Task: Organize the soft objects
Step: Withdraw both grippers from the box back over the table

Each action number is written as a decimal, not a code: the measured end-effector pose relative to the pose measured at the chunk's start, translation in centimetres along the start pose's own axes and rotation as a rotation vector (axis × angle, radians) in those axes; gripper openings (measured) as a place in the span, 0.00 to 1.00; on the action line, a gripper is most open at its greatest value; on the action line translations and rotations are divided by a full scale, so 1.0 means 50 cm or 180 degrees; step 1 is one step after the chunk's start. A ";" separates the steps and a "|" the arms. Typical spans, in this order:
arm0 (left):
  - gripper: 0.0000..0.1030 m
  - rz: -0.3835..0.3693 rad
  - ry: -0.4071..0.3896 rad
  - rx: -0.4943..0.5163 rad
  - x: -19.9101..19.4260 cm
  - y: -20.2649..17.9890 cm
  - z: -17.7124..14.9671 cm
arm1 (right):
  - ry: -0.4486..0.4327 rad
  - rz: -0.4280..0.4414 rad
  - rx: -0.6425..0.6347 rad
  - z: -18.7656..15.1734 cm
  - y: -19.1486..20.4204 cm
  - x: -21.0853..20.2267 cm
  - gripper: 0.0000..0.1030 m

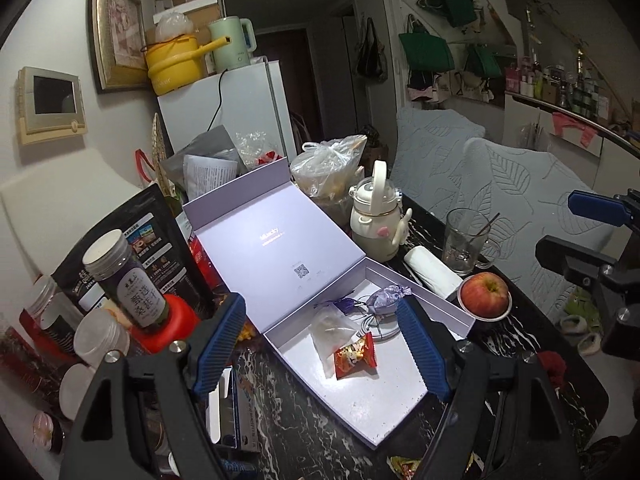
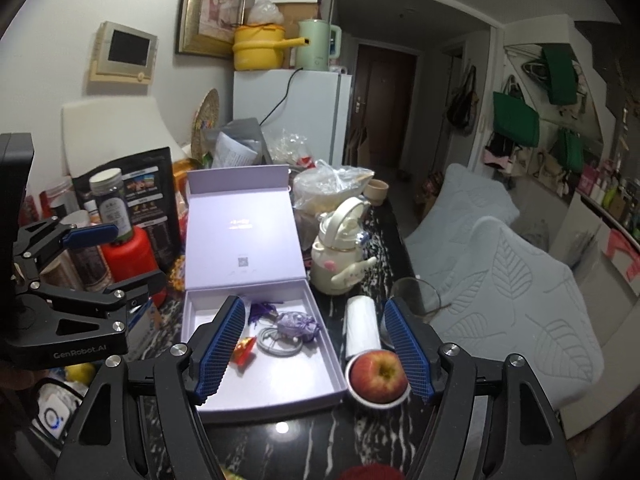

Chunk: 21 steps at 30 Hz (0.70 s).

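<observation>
Because the lavender box has been laid flat with its lid folded back against the clutter at the far edge of the dark marbled table, its tray is left open from above, and it is judged to be the collecting place for the soft items. Four such items are already seen inside: a purple wrapped pouch near the tray's far wall, a coiled white cable just in front of it, a clear plastic sachet towards the middle, and a red snack packet touching the sachet's near corner. The near half of the tray is bare.

Neither pair of tongs is seen holding anything. The left gripper is held open to a middling width above the tray, its blue pads apart, with the sachet and the packet framed between them but not touched. The right gripper is likewise held open and empty, and is pointed at the tray's right wall; the apple in its small dish and the white roll lie between its pads in view, on the table just beside the box. A further wrapped sweet is glimpsed at the table's near edge, outside the box, and may be one of the things left to gather.
</observation>
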<state>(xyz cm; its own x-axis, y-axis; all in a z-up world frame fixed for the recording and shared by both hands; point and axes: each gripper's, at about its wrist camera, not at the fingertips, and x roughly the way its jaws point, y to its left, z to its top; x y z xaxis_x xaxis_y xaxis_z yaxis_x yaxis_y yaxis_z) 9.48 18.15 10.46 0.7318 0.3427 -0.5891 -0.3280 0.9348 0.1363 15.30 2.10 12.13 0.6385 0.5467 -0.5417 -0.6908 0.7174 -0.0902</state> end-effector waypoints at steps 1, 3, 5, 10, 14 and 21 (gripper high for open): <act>0.76 -0.0008 -0.0029 0.0007 -0.013 -0.002 -0.006 | -0.0016 0.0003 0.0017 -0.007 -0.001 -0.015 0.72; 0.76 -0.0061 -0.0077 -0.0007 -0.037 -0.003 -0.017 | -0.0048 0.0005 0.0037 -0.017 0.000 -0.035 0.73; 0.76 -0.0111 -0.0110 -0.0038 -0.056 -0.003 -0.027 | -0.0086 -0.0005 0.0062 -0.031 0.000 -0.060 0.74; 0.76 -0.0160 -0.0187 0.0015 -0.105 -0.021 -0.055 | -0.0131 -0.0002 0.0085 -0.067 0.005 -0.106 0.75; 0.76 -0.0217 -0.0215 0.0092 -0.134 -0.042 -0.078 | -0.0168 -0.0009 0.0097 -0.099 0.011 -0.143 0.76; 0.76 -0.0460 -0.0231 0.0163 -0.174 -0.081 -0.128 | -0.0199 0.0014 0.0179 -0.169 0.022 -0.198 0.78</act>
<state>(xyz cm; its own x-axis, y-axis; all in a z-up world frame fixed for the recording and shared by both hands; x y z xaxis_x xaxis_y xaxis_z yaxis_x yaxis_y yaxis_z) 0.59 10.78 9.94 0.8109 0.2083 -0.5468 -0.1866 0.9778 0.0958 5.35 -6.16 10.32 0.6566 0.5746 -0.4886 -0.6746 0.7371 -0.0398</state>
